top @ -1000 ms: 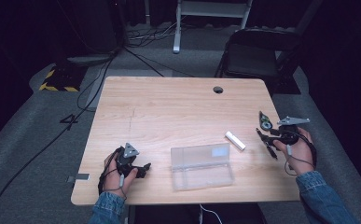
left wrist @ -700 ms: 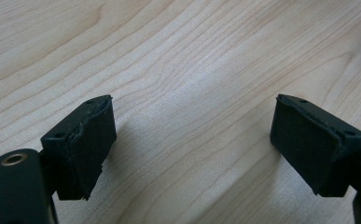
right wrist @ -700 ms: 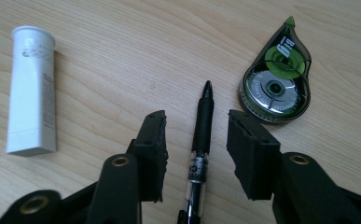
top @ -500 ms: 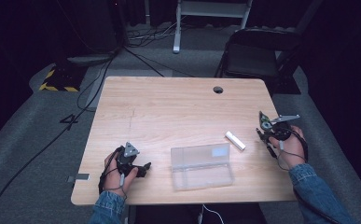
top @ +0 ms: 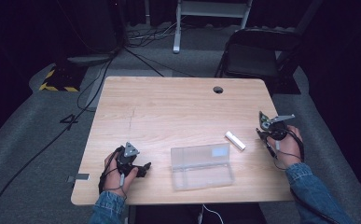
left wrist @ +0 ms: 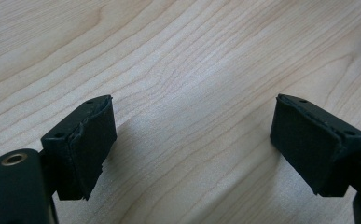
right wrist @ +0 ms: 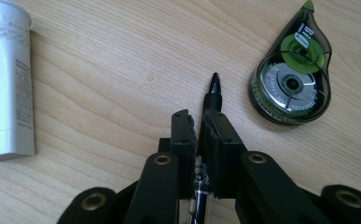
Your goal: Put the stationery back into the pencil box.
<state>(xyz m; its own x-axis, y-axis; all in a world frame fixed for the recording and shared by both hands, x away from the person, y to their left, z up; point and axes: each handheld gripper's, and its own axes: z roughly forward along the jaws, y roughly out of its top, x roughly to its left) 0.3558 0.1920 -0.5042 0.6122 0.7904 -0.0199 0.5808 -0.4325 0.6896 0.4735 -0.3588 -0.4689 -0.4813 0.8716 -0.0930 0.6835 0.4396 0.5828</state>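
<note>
Right hand-held gripper [right wrist: 197,122] pinching slim black pen [right wrist: 212,91] above pale wooden counter [top: 169,112], beside green correction-tape dispenser [right wrist: 291,79]; left hand-held gripper [left wrist: 192,144] spread, idle; probably carrying stage; next, lowering into clear plastic case [top: 201,165].

We are in a dark studio or lab: a lone wooden counter [top: 178,107] on grey carpet [top: 24,140], loose cables [top: 52,135], a folding chair [top: 255,56], hazard-striped block [top: 57,79].
</note>
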